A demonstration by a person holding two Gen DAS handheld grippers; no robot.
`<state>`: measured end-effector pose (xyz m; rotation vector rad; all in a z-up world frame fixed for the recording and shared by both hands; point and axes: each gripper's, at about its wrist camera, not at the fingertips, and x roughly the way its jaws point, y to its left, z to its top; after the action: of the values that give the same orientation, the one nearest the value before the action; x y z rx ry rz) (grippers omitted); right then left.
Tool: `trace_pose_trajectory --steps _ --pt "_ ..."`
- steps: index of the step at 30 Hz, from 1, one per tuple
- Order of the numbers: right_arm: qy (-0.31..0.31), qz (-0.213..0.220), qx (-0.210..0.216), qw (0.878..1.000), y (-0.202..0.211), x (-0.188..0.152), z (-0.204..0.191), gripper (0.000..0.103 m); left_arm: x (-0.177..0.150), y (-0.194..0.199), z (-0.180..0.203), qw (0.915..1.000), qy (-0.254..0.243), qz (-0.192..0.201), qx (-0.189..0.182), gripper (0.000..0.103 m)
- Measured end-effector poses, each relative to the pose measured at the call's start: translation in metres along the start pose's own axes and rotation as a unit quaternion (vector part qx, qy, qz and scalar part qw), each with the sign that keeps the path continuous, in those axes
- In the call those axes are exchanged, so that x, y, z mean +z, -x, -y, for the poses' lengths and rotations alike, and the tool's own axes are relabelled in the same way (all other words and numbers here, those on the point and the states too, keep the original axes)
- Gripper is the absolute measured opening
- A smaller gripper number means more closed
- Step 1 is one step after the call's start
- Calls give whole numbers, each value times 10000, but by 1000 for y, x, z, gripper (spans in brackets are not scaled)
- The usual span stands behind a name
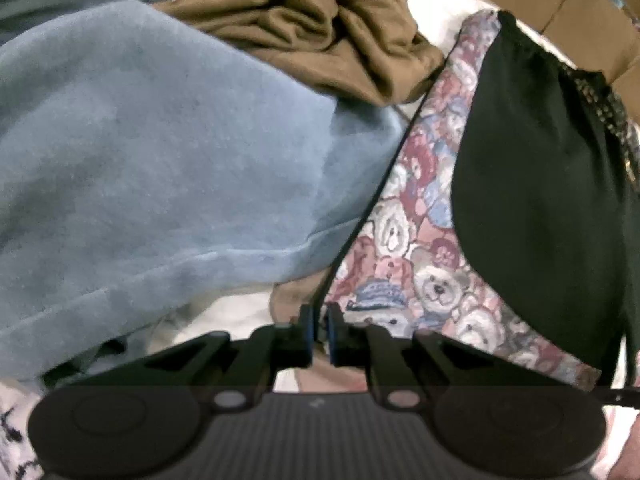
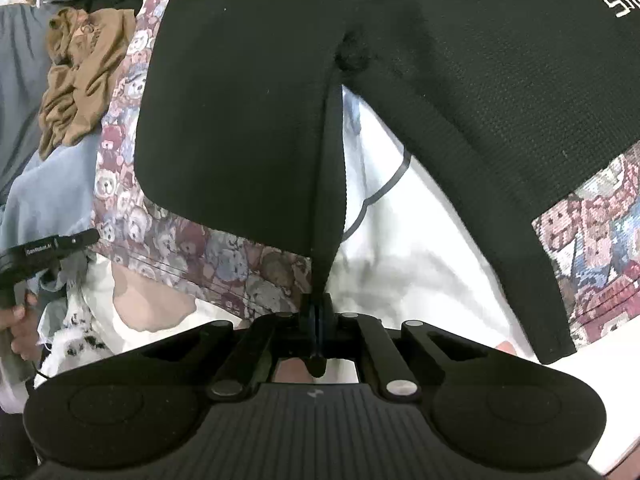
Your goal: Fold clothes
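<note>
Right tongs (image 2: 317,316) are pinched fully together on a black hem strip of the black garment (image 2: 248,100), which stretches up and away from the blue pads, taut like a cord. That garment is a mesh-knit piece spreading wide across the top of the right view, with white printed lines at its far corner, cut off by the frame.

Left tongs (image 1: 320,320) are nearly closed, a sliver of gap between the blue pads, and a thin dark edge of the bear-print fabric (image 1: 416,280) runs right down into that gap; whether the pads actually press it is hard to tell.

Around them: the bear-print fabric, woven and busy with teddy faces, lies under the black garment. A soft blue fleece (image 1: 160,152) crowds the left side, a crumpled brown cloth (image 1: 320,32) bunched behind it. White bedding (image 2: 420,248) shows beneath. Cardboard boxes (image 1: 560,0) sit at the far edge.

In the right view a hand (image 2: 20,328) grips the other tool's handle, mostly cropped.
</note>
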<state>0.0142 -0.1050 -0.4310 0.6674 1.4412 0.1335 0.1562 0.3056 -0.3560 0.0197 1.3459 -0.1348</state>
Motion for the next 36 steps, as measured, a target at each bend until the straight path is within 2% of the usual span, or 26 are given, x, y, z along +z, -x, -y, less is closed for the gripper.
trace_pose_trajectory --steps 4,6,7,8,11,15,19,22,25,28,31,33,36 --pt "49 -143 -348 9993 -12 0 3 2 -19 -16 3 9991 -71 -309 296 15" --pt "208 -163 -446 9987 -4 4 -3 7 -17 -7 4 9993 -70 -175 324 18" --pt "325 -135 -491 9982 2 7 -7 6 -17 -2 5 9994 -71 -102 335 25" --pt "470 -77 -490 9977 10 9 -11 10 -16 3 5 9994 -71 -29 346 32" --pt "671 54 -592 9960 35 23 -17 27 -11 19 9 9995 -67 124 277 36" --pt "1066 171 -707 9916 70 51 -23 30 4 38 20 9992 -58 366 126 44" --pt "1038 259 -687 9919 102 83 -21 32 29 56 33 9993 68 375 53 45" --pt "1115 58 -626 9918 128 102 -24 33 53 75 40 9991 345 208 157 45" --pt "1408 137 -623 9880 162 115 -32 39 76 107 49 9988 342 255 220 45" --pt "1540 170 -657 9857 192 127 -37 39 97 143 55 9984 409 303 237 45" --pt "1426 495 -488 9873 225 136 -37 39 120 176 63 9981 442 363 213 44" --pt "1567 745 -410 9840 246 138 -39 40 132 200 73 9986 287 385 233 44" --pt "1543 882 -424 9832 273 142 -32 41 147 229 87 9984 116 480 274 44"
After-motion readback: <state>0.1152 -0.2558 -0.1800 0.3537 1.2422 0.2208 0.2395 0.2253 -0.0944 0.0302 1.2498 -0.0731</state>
